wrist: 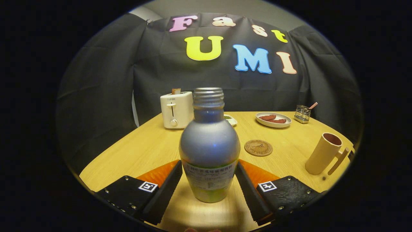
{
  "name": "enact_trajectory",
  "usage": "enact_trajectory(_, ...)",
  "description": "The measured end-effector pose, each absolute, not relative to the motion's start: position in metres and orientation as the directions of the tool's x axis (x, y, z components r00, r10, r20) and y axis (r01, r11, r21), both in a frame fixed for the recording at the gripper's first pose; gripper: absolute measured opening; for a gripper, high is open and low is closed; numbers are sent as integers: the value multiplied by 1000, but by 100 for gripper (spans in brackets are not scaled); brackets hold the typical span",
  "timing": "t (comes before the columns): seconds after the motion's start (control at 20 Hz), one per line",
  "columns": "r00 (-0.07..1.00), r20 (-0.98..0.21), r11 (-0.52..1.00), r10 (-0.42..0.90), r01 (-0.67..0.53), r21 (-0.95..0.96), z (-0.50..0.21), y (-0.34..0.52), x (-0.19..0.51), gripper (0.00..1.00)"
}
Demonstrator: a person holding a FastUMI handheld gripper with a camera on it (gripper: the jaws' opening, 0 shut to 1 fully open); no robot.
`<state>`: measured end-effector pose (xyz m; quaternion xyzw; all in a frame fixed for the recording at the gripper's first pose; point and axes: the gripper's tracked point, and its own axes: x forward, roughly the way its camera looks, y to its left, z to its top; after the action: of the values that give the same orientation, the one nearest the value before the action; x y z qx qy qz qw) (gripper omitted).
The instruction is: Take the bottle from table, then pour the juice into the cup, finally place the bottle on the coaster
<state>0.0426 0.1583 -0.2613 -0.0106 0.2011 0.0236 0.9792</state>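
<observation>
A grey bottle (209, 145) with an uncapped threaded neck and a white-and-green label stands upright on the wooden table (145, 151), its base resting on the wood. My gripper (209, 167) is around its lower body: both black fingers touch the bottle's sides at label height, shut on it. A round brown coaster (258, 148) lies just beyond the right finger. Farther right stands a beige cup (323, 154), upright, with its handle facing the table's edge.
At the table's back left, behind the bottle, stands a white toaster (176, 109) with a slice of bread in it. A small dish (231, 120) peeks out beside the bottle's shoulder. A white plate (273, 120) of red pieces and a wire holder (302, 113) sit at the back right.
</observation>
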Motion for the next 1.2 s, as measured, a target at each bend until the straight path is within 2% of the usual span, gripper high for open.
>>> enact_trajectory(0.2,913,-408,999,19,-28,-16,-267,155,40,98)
enact_trajectory(0.4,909,-417,1000,20,-26,-9,-270,156,40,94)
enact_trajectory(0.5,908,-420,1000,19,-28,-15,-270,157,39,81)
enact_trajectory(0.95,874,-480,997,74,-47,69,-265,169,44,76)
enact_trajectory(1.2,862,-495,990,108,-49,131,-240,165,47,76)
